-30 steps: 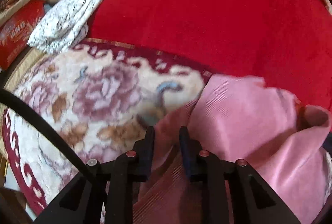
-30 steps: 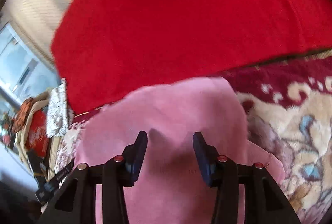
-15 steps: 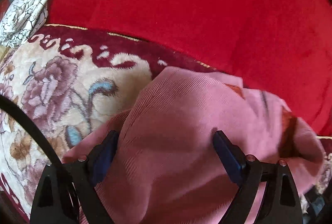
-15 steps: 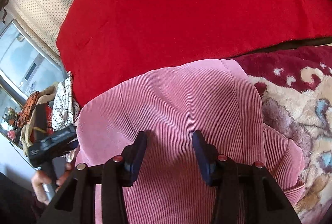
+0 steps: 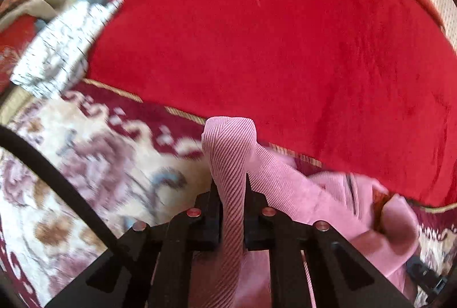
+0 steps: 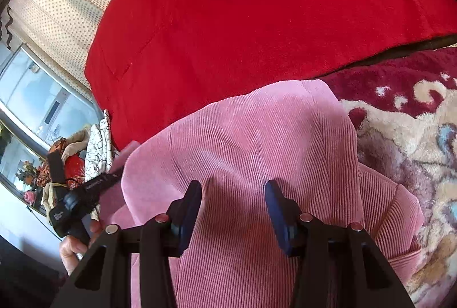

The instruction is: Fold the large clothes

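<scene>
A pink corduroy garment (image 6: pixel 257 136) lies bunched on a floral rug (image 5: pixel 85 165) in front of a red cushion (image 5: pixel 271 36). My left gripper (image 5: pixel 231 185) is shut on a fold of the pink garment (image 5: pixel 228 148), which stands up between its fingers. My right gripper (image 6: pixel 232 191) is open, its fingers resting over the garment's flat top with nothing held. The left gripper (image 6: pixel 85 193) and the hand holding it show at the left of the right wrist view.
A white patterned folded cloth (image 5: pixel 62 48) lies at the far left against the red cushion. Orange and red items (image 6: pixel 68 159) sit beyond it by a window. The red cushion (image 6: pixel 257 8) fills the back. The floral rug (image 6: pixel 414 122) extends to the right.
My left gripper went from wide open over the garment to shut on a fold of it and lifted that fold. My right gripper stayed open above the garment.
</scene>
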Motion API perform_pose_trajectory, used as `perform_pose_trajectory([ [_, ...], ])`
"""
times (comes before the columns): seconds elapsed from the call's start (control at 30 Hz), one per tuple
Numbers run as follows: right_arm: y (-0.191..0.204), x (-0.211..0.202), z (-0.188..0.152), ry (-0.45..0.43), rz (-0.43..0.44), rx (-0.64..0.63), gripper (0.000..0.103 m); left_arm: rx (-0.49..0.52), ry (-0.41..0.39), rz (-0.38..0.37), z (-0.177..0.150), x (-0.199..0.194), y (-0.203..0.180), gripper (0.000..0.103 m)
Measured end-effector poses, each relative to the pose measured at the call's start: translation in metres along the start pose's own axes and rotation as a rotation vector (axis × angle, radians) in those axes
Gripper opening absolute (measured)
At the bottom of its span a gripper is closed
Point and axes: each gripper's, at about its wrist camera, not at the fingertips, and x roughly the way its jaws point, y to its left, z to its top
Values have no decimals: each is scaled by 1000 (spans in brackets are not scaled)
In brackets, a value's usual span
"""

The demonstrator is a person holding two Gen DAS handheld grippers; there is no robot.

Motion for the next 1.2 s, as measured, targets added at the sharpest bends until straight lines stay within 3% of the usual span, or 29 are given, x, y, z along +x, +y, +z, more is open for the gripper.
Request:
perform_pose_trajectory([
  [0.1,1,-10,-3,-41,-7,-1,51,-24,-52,24,4,-8,10,12],
  [0.17,5,-14,-2,-70,-21,-13,51,-62,-43,66,4,-3,18,12],
  [0.2,7,-15,-3,-82,-27,-15,51,-65,-18,71,3,1,22,12],
  [0.27,3,-15,-4,-79,-47,-1,66,-31,79,137,-4,24,22,16],
  [0.33,-7,-4,-6,-22,-72,41,67,-9,194,188,-17,47,24,17],
  [0.37,-12,-3,-7,-14,-62,55,67,-14,208,192,-20,50,25,20],
  [0.53,-9,-22,-8,-50,-74,46,67,-78,98,185,-14,10,28,24],
  [0.6,-3,-31,-11,-64,-75,26,67,-80,29,144,-14,-13,23,29],
  [0.67,8,-38,-14,-77,-68,-4,67,-16,-23,106,-20,-35,5,53],
  [0.7,15,-43,-17,-83,-65,-27,67,39,-41,94,-26,-44,-9,59],
  [0.83,35,-53,-28,-69,-85,-101,67,257,-40,69,-57,-63,-60,64],
  [0.9,36,-49,-35,-9,-102,-91,67,362,19,119,-79,-53,-76,68],
  [0.97,23,-37,-41,72,-130,-34,64,420,131,158,-98,-28,-81,74],
  [1.0,16,-36,-44,78,-124,-13,63,431,181,152,-106,-14,-79,75],
  [1.07,8,-45,-48,62,-114,7,57,377,202,117,-105,-10,-69,75],
  [1.2,6,-71,-55,7,-102,12,57,322,165,100,-95,-29,-57,74],
])
